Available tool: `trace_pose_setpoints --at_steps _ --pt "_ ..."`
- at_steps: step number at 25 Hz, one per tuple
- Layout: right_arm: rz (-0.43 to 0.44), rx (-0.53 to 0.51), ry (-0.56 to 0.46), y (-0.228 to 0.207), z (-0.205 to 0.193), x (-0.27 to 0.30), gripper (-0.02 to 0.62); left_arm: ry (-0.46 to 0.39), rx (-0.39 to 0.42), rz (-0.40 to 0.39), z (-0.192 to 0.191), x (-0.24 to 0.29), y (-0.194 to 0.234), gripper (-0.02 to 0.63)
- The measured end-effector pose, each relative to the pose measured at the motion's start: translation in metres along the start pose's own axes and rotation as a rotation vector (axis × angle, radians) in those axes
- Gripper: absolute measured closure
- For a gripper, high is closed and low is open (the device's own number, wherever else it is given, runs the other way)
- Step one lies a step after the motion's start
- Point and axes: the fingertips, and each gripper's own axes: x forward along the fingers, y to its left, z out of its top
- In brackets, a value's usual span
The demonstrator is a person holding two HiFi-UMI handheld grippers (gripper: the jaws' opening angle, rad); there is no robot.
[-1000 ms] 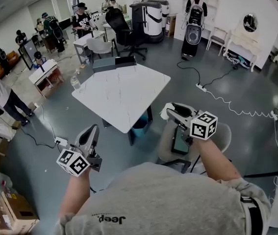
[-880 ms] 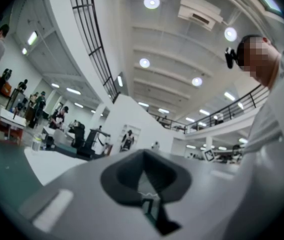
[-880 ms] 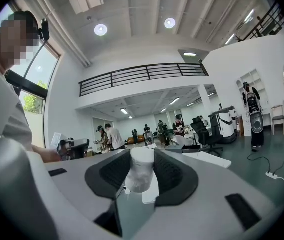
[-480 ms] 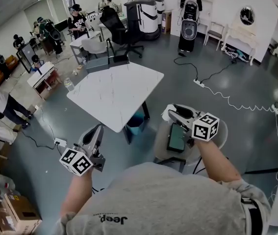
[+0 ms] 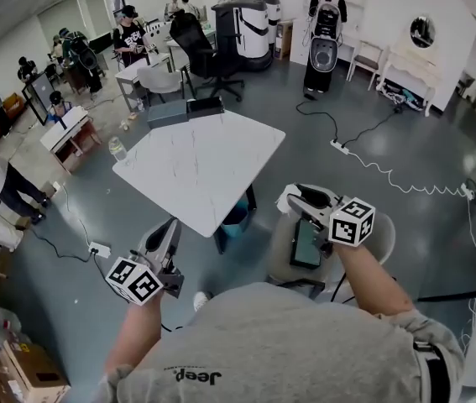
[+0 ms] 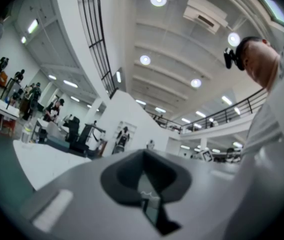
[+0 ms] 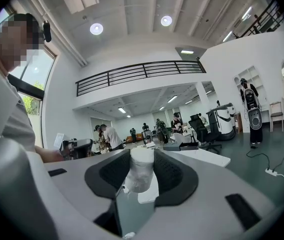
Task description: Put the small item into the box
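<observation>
One grip only: holds the small white item [image 7: 140,170] in the right claw [image 7: 142,153], pads pressed on both its sides, jaws part-way apart around it. Stands it upright there, long axis running 6 to 12 o'clock in the right gripper view, top end leaning slightly toward 1 o'clock; looks like a wrinkled roll. Carries the left claw [image 6: 143,156] closed to a thin slit, nothing in it. Hangs both claws off the white tabletop [image 5: 212,162] in the head view, tabletop at 12 o'clock of the left claw and 10 o'clock of the right. Finds the grey box [image 5: 167,112] at the tabletop's far 11 o'clock edge, well apart from the item.
</observation>
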Motion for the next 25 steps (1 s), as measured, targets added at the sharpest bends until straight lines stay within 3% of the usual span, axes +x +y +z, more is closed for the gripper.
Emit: trace_pose_setpoints --at_steps 11,25 --pt "-0.064 -0.024 -0.009 0.003 0.027 0.132 0.449 0.008 0.029 -0.093 0.051 0.016 0.133 0.601" --pt "-0.048 -0.039 0.000 0.011 0.052 0.308 0.449 -0.008 0.032 -0.096 0.114 0.008 0.293 0.601"
